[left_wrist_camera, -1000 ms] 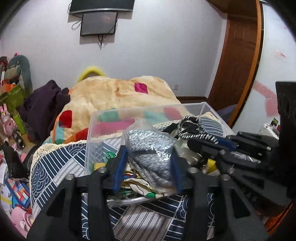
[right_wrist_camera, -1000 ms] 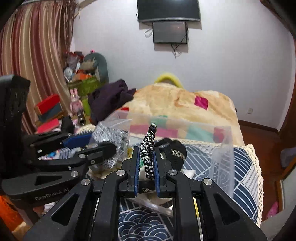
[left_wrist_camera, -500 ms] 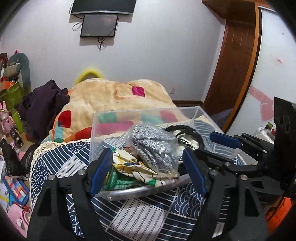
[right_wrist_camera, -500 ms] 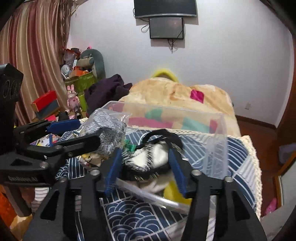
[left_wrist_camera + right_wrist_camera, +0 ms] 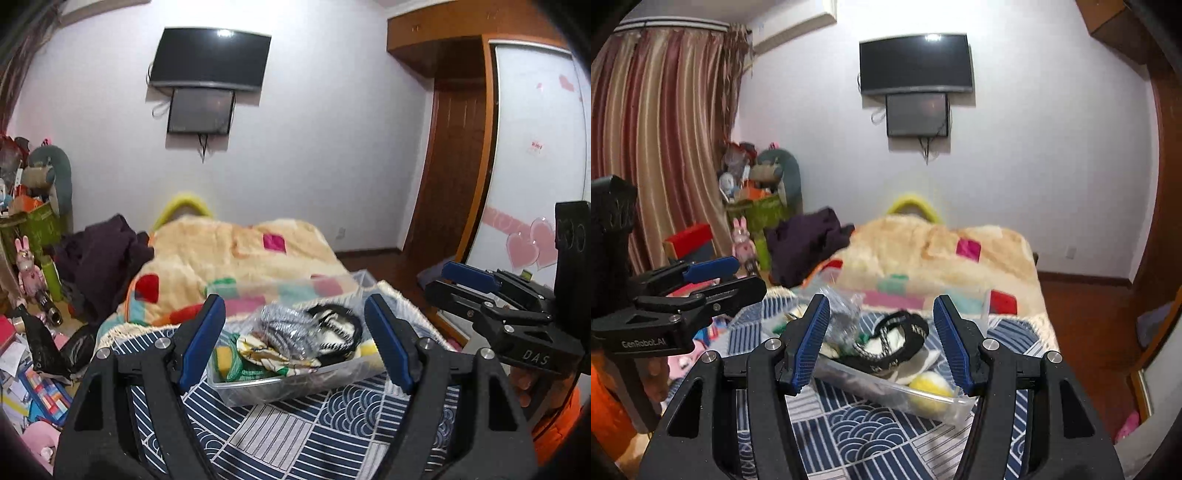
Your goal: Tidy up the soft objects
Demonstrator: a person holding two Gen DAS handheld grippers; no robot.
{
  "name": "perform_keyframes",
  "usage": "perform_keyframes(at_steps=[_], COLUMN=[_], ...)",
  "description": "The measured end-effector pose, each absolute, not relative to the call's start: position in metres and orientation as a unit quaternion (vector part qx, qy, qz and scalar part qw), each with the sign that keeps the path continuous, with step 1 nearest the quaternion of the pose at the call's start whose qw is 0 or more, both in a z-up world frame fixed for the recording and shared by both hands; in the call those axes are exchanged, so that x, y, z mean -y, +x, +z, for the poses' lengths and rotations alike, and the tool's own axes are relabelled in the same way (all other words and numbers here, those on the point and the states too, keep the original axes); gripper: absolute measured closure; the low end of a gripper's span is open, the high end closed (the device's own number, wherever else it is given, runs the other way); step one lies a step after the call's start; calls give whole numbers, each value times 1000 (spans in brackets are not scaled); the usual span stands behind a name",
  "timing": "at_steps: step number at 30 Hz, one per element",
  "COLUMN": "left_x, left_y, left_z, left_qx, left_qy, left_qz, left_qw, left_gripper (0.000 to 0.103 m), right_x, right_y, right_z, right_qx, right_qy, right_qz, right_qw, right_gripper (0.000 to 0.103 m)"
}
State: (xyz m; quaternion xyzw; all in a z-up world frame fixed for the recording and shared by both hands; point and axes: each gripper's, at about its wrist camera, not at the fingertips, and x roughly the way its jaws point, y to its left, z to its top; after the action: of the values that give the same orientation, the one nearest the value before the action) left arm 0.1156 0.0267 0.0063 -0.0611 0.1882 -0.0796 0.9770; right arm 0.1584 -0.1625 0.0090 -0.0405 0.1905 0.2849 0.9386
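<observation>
A clear plastic bin [image 5: 258,387] stands on a blue patterned cloth [image 5: 295,435]. In it lie a grey knit bundle in a plastic bag [image 5: 284,325], a black-and-white cord item [image 5: 338,332], a patterned cloth [image 5: 266,354] and a yellow ball [image 5: 931,387]. My left gripper [image 5: 295,343] is open and empty, held back from the bin's near side. My right gripper [image 5: 881,339] is open and empty, also short of the bin [image 5: 897,395]. Each gripper shows at the edge of the other's view.
A bed with a patchwork blanket [image 5: 229,258] lies behind the bin. A dark purple garment [image 5: 99,258] is heaped at its left. Toys and boxes [image 5: 29,240] crowd the left floor. A wooden door [image 5: 450,177] and wardrobe stand at the right.
The left gripper opened and let the bagged grey bundle drop into the bin. The right gripper released the black-and-white cord there. Both grippers pulled back and up.
</observation>
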Motion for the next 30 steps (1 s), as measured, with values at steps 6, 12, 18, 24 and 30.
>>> perform_keyframes(at_steps=[6, 12, 18, 24, 30], left_x=[-26, -28, -22, -16, -15], left_y=[85, 59, 44, 34, 28], left_z=[22, 25, 28, 29, 30], left_qx=[-154, -133, -120, -116, -114], left_qy=[-48, -45, -35, -31, -31], left_qz=[-71, -56, -49, -58, -58], left_qw=[984, 988, 991, 991, 991], left_gripper=[17, 6, 1, 0, 0], right_x=[170, 175, 172, 173, 174], right_y=[137, 111, 103, 89, 82], right_z=[26, 30, 27, 26, 28], right_qx=[-157, -130, -129, -119, -112], right_qy=[-30, -32, -27, -19, -14], right_qz=[280, 273, 274, 269, 268], right_qw=[946, 953, 953, 956, 957], right_gripper=[42, 24, 11, 2, 0])
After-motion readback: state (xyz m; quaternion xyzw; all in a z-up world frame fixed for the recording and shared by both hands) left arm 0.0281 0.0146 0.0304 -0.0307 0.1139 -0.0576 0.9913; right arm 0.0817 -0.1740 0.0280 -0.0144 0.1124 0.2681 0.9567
